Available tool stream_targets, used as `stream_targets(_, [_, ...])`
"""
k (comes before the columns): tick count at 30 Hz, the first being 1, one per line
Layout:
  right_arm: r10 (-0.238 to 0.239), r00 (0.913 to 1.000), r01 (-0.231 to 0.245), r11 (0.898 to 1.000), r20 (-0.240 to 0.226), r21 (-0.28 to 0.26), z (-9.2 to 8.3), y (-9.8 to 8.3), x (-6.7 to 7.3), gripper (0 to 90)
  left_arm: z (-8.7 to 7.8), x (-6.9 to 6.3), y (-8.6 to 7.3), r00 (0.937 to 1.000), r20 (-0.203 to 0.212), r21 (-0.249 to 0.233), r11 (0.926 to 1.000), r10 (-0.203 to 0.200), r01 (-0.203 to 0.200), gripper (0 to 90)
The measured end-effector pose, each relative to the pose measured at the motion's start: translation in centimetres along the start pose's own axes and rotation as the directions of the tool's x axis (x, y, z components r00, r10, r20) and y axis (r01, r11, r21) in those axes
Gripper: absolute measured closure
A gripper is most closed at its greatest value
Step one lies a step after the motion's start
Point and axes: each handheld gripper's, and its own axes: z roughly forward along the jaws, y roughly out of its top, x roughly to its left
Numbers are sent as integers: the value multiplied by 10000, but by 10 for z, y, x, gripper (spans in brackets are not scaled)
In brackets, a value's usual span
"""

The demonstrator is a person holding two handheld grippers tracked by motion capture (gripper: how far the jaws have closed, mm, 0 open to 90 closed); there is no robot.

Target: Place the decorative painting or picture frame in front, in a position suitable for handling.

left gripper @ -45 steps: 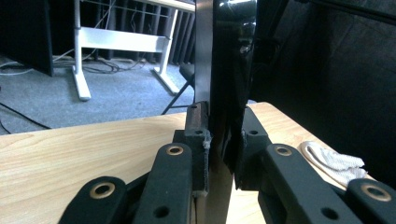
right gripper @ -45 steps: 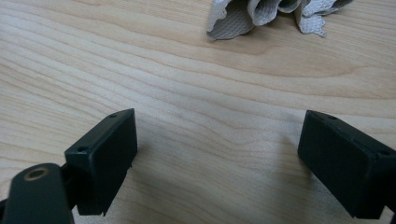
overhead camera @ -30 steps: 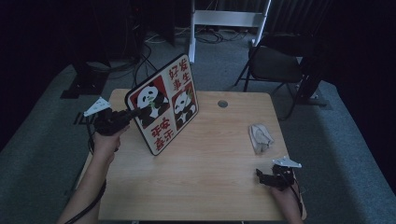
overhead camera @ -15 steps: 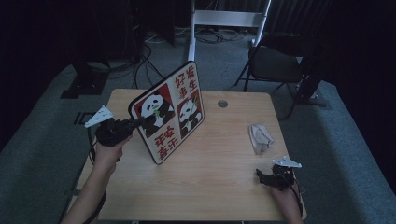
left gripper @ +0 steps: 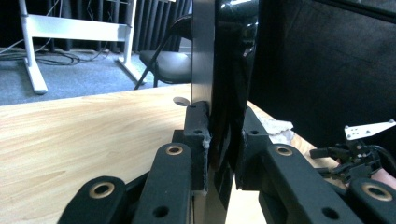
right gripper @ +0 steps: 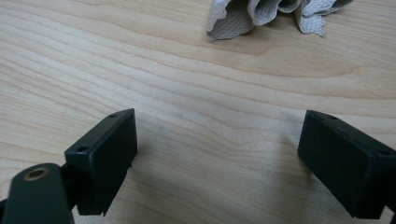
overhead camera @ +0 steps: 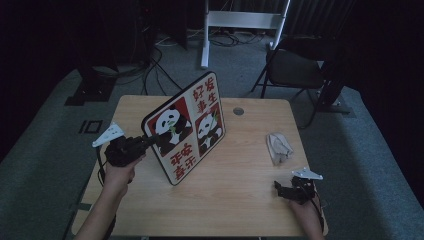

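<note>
Left gripper, held at the table's left side, is clamped on the near-left edge of the panda board; in the left gripper view its two black jaws press on either face of the thin dark panel, which rises edge-on between them. Right gripper rests low at the table's near-right corner, jaws spread wide with bare wood between them and nothing held. The board stands tilted on its lower corner near the centre of the wooden table, its printed face turned toward the person, its top leaning away toward the far edge. It is a flat, rounded-corner square with a dark rim, carrying two panda pictures and two panels of red characters on white. Open tabletop lies in front of and to the right of the board; between the board and the right gripper the surface is bare, pale wood with a fine straight grain. A crumpled whitish cloth lies near the right edge, well apart from the board and just beyond the right gripper, with its scalloped, woven hem showing at the top of the right gripper view. A small round grommet sits near the far edge, just behind the board. Beyond the table stand a dark folding chair and a white stand on grey carpet.
</note>
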Motion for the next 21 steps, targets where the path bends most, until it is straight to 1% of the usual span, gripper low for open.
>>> stream_targets(4, [2,10000,-2,10000,0,1,0,0,0,114,-1,-8,-3,10000,15,-42,10000,50,-50,788])
stream_targets(7, [5,10000,-5,10000,0,3,0,0,0,114,-2,-14,-4,9999,110,-22,9999,127,-127,788])
stream_targets(11, [-5,10000,5,10000,4,2,0,0,0,114,-3,-23,-6,9997,90,20,9997,244,-244,788])
stream_targets(14, [-3,10000,3,10000,3,3,0,0,0,114,-3,-31,-8,9996,136,57,9997,251,-252,787])
stream_targets(21, [-1,10000,1,10000,2,2,0,0,0,114,-6,-40,-13,9990,424,59,9999,125,-128,788])
